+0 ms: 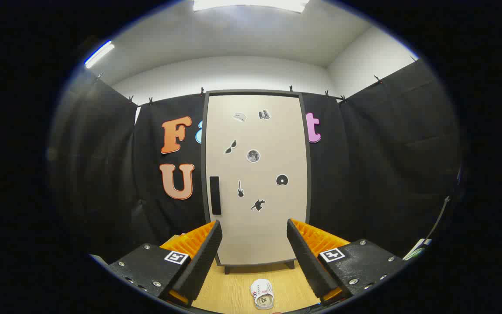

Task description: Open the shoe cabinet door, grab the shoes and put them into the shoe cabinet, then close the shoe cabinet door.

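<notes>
gripper [254, 244] fingers spread wide, holding nothing; white shoe [262, 293] on wood floor [229, 290] btwn them, closed cabinet door [255, 174] w/ dark handle [215, 195] beyond

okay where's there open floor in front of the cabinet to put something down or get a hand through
Bare wooden floor lies on either side of the white shoe, between it and each finger of the open gripper, and in the strip between the shoe and the foot of the shut shoe cabinet. The shoe itself takes the middle. The door's dark handle has nothing in front of it.
</notes>
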